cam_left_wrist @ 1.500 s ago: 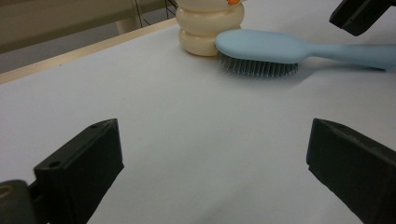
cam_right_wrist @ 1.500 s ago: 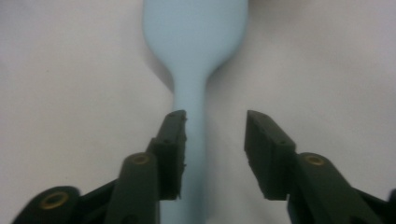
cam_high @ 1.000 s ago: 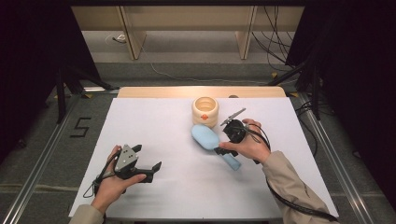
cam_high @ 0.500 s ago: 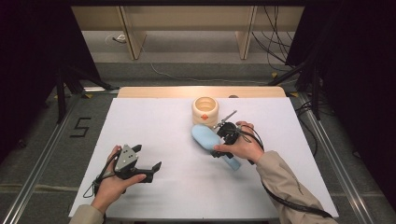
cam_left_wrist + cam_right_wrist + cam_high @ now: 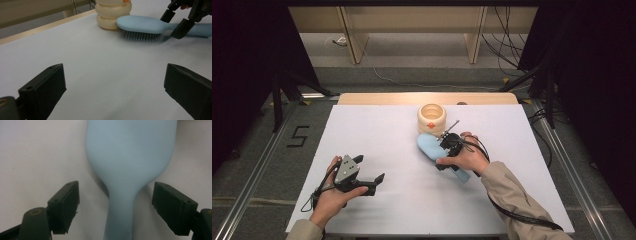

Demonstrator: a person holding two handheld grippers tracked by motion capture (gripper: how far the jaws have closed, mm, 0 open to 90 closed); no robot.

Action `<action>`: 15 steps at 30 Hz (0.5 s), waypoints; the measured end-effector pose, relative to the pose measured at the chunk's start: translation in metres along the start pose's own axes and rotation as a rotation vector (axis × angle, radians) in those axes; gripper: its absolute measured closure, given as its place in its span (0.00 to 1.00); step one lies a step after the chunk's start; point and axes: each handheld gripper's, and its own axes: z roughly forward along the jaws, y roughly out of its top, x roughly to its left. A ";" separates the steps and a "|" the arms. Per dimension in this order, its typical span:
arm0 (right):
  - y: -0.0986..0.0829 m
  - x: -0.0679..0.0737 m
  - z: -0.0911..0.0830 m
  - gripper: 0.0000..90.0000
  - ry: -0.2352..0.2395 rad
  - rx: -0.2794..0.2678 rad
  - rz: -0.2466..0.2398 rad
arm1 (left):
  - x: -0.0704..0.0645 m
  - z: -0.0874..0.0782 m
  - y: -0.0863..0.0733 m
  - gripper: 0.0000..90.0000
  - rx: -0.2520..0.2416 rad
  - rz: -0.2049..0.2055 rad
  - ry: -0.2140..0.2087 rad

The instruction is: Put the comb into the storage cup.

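1. a light blue hairbrush [image 5: 432,148] lies bristles down on the white table cover [image 5: 377,130], a little right of the middle, its broad head toward the far side and its handle running back toward the person's right.
2. the head of the hairbrush sits just beside a cream ribbed jar [image 5: 431,118] that stands upright near the far edge; in the left gripper view the head looks as if it touches the jar's lower ring, though i cannot tell for sure.
3. the right gripper [image 5: 447,145] hangs over the neck of the brush, where the head narrows into the handle, held from above by the right hand [image 5: 468,157].
4. in the right gripper view its claw is released: the two black jaws stand wide apart, one on each side of the handle, with white cover showing between each jaw and the blue plastic, so neither touches it.
5. the left gripper [image 5: 374,181] rests low over the near left part of the table in the left hand [image 5: 332,192], well apart from the brush and jar.
6. its claw is released too, jaws spread wide with only bare cover between them, pointing across the table toward the brush.
7. a cable trails from the right gripper along the person's sleeve [image 5: 517,200].
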 end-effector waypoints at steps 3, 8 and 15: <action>0.001 0.000 0.002 0.28 -0.001 0.001 0.021 | 0.000 0.000 0.000 0.04 0.000 0.002 0.000; 0.003 0.000 0.004 0.29 -0.020 0.010 0.019 | 0.000 0.000 0.000 0.04 -0.001 0.000 0.000; 0.003 0.000 0.006 0.36 -0.034 0.039 0.029 | 0.000 0.000 0.000 0.04 -0.001 0.000 0.002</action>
